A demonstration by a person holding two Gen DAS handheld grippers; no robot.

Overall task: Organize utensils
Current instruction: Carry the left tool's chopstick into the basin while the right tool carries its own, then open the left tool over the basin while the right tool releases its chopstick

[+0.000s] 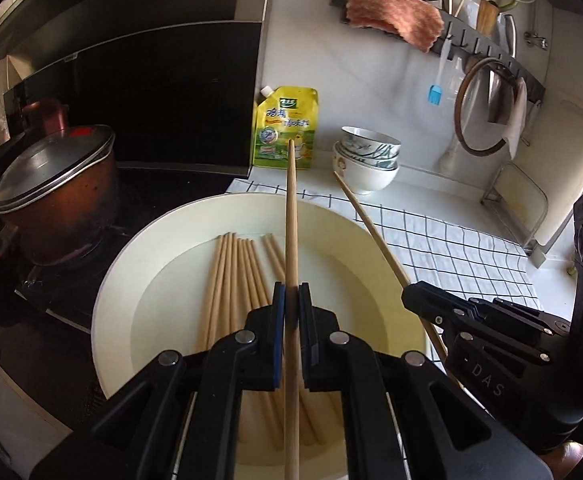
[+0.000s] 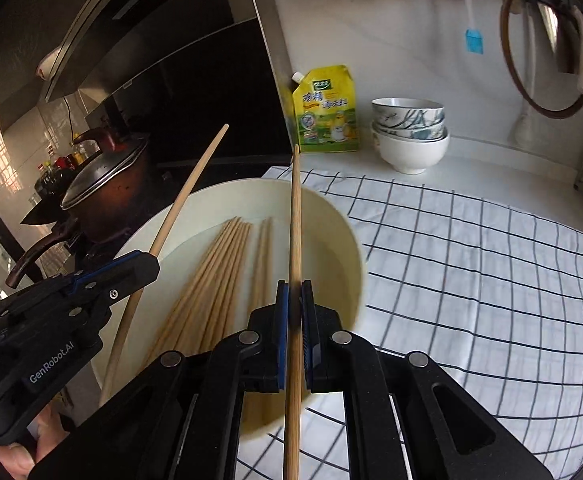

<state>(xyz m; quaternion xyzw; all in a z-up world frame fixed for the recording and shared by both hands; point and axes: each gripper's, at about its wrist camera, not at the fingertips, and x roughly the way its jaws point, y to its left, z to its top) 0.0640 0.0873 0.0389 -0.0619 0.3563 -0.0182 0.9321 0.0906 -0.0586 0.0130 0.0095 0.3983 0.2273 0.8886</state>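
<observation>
My left gripper (image 1: 291, 290) is shut on a wooden chopstick (image 1: 291, 216) that points away over a wide cream basin (image 1: 127, 264). Several more chopsticks (image 1: 231, 280) lie in the basin's bottom. My right gripper (image 1: 409, 290) shows at the right of the left wrist view, shut on a second chopstick (image 1: 367, 220). In the right wrist view that right gripper (image 2: 294, 286) pinches its chopstick (image 2: 296, 208) above the basin (image 2: 351, 248), where several chopsticks (image 2: 219, 264) lie. The left gripper (image 2: 153, 258) appears at the left there with its chopstick (image 2: 187, 192).
A checked cloth (image 2: 471, 272) covers the counter right of the basin. Stacked bowls (image 1: 367, 156) and a yellow pouch (image 1: 285, 128) stand by the wall. A lidded pot (image 1: 55, 184) sits on the stove at left. A wall rack (image 1: 471, 40) holds a pink cloth and utensils.
</observation>
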